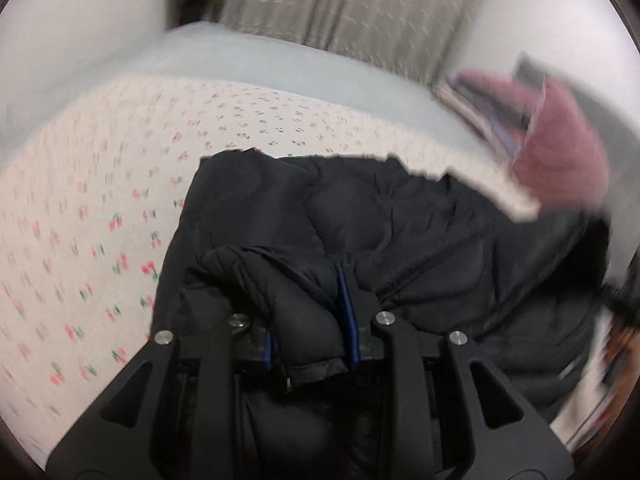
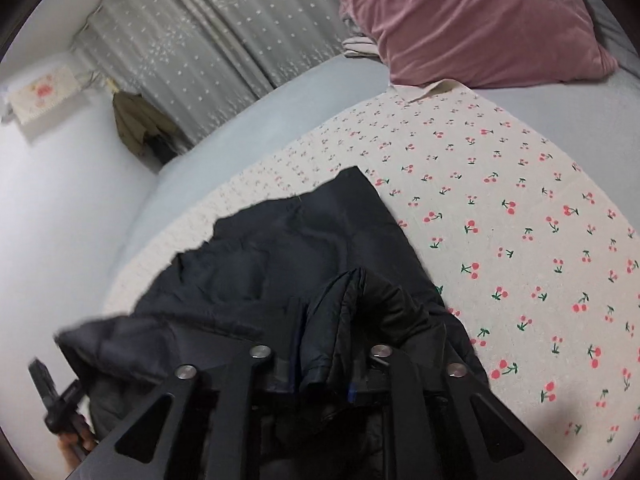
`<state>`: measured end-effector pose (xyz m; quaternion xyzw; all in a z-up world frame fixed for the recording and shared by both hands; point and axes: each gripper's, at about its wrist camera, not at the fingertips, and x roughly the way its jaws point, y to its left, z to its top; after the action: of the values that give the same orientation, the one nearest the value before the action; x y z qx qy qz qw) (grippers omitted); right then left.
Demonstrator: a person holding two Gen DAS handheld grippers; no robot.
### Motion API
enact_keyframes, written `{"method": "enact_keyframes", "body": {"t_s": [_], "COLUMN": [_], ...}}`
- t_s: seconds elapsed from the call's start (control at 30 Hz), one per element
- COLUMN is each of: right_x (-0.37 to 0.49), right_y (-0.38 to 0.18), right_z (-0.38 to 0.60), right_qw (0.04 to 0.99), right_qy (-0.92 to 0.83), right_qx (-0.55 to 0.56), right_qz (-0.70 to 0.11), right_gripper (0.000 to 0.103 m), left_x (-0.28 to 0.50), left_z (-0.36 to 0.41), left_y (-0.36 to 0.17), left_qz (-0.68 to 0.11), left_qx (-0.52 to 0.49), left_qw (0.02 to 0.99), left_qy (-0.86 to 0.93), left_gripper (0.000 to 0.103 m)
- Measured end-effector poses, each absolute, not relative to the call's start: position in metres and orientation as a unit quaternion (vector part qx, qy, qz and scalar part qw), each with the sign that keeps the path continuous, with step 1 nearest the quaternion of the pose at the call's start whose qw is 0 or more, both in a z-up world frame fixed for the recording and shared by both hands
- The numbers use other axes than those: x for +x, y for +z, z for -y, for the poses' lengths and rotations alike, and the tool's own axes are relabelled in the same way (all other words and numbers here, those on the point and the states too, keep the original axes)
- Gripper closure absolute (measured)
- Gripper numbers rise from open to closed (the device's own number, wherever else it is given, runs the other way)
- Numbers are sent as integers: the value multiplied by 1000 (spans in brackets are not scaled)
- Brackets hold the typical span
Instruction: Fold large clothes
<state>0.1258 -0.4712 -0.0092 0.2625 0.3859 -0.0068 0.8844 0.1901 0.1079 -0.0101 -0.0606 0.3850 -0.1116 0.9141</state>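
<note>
A large black padded jacket lies partly on the bed's cherry-print sheet. My left gripper is shut on a bunched edge of the jacket, with fabric pinched between its blue-padded fingers. The left wrist view is blurred by motion. In the right wrist view the same jacket spreads ahead and to the left. My right gripper is shut on another folded edge of it. The cherry-print sheet fills the right side there.
A pink pillow lies at the head of the bed and also shows blurred in the left wrist view. A grey patterned curtain and a white wall stand behind the bed. The other gripper's black edge shows low left.
</note>
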Motion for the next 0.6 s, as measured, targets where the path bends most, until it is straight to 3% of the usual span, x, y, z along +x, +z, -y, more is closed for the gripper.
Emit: {"method": "enact_keyframes", "body": {"t_s": [0.1, 0.17, 0.2, 0.23, 0.27, 0.43, 0.6], "right_x": [123, 114, 106, 98, 93, 77, 84], "right_y": [-6, 4, 10, 16, 21, 34, -1], "right_z": [471, 472, 471, 468, 465, 427, 373], "right_qw": [882, 883, 885, 887, 888, 895, 858], "right_qy": [-1, 8, 13, 16, 16, 49, 66], "right_qx": [254, 260, 260, 254, 246, 127, 6], "right_qz": [-396, -390, -387, -386, -388, -426, -510], "right_gripper": [72, 55, 39, 31, 30, 30, 30], "left_x": [177, 160, 152, 139, 130, 107, 112], "left_z": [-100, -101, -102, -104, -105, -90, -56], "left_y": [4, 17, 21, 28, 33, 33, -4], "left_qz": [-379, -371, -366, -358, -353, -379, -446], "left_qx": [-36, -32, -29, -22, -12, 43, 113], "left_qw": [920, 923, 924, 926, 927, 899, 850], "left_qy": [-91, -99, -109, -119, -127, -216, -258], "left_gripper": [65, 44, 36, 22, 19, 19, 19]}}
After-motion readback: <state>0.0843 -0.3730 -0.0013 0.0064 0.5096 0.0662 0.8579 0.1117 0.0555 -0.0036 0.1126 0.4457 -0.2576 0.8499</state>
